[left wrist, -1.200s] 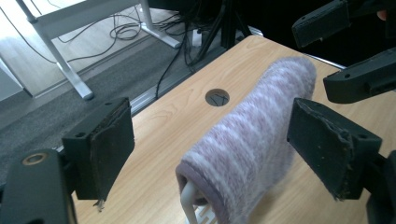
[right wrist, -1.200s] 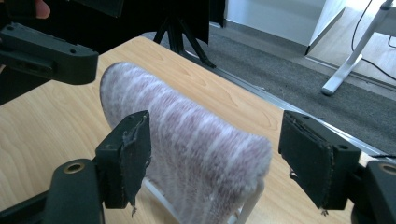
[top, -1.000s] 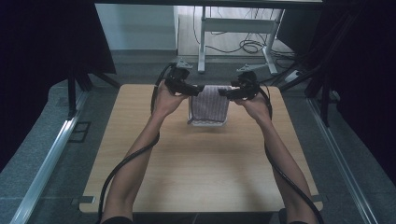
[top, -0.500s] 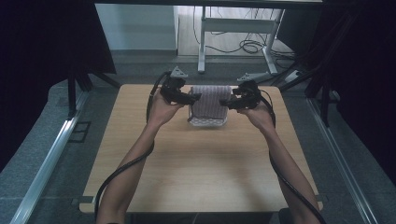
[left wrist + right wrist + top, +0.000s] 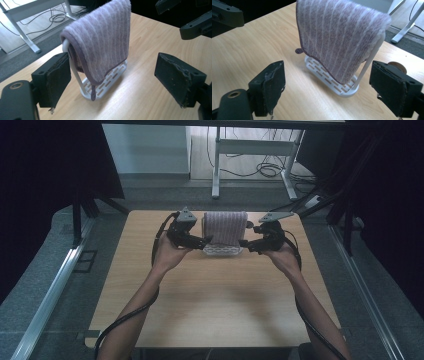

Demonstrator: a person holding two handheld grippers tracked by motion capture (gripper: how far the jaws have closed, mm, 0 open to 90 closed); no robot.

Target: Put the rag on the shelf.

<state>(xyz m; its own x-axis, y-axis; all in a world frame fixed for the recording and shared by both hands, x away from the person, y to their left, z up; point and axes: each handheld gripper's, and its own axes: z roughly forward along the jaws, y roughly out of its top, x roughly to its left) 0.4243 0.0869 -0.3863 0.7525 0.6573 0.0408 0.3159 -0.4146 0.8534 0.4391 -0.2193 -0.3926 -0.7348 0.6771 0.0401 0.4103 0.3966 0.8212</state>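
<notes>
A purple striped towel (image 5: pixel 226 227) hangs folded over a white rack with a slotted base (image 5: pixel 222 251) at the far middle of the table. My left gripper (image 5: pixel 206 241) is just left of the rack's base and my right gripper (image 5: pixel 244 242) just right of it, pointing at each other. In the left gripper view the towel (image 5: pixel 102 37) and rack (image 5: pixel 105 82) stand ahead of my open left gripper (image 5: pixel 117 81), untouched. The right gripper (image 5: pixel 331 90) is open; its jaws have just been opening with nothing between them, towel (image 5: pixel 337 37) and rack (image 5: pixel 329 80) ahead.
The wooden table (image 5: pixel 215 300) stretches bare toward the person. Beyond its far edge stand a white desk frame (image 5: pixel 216 165) and floor cables (image 5: pixel 267 169). Dark curtains flank both sides. Metal rails (image 5: pixel 55 290) run along the floor at left and right.
Both grippers have sunk from the towel's top corners to either side of the rack's base and come a little toward the person. The towel stays draped on the rack.
</notes>
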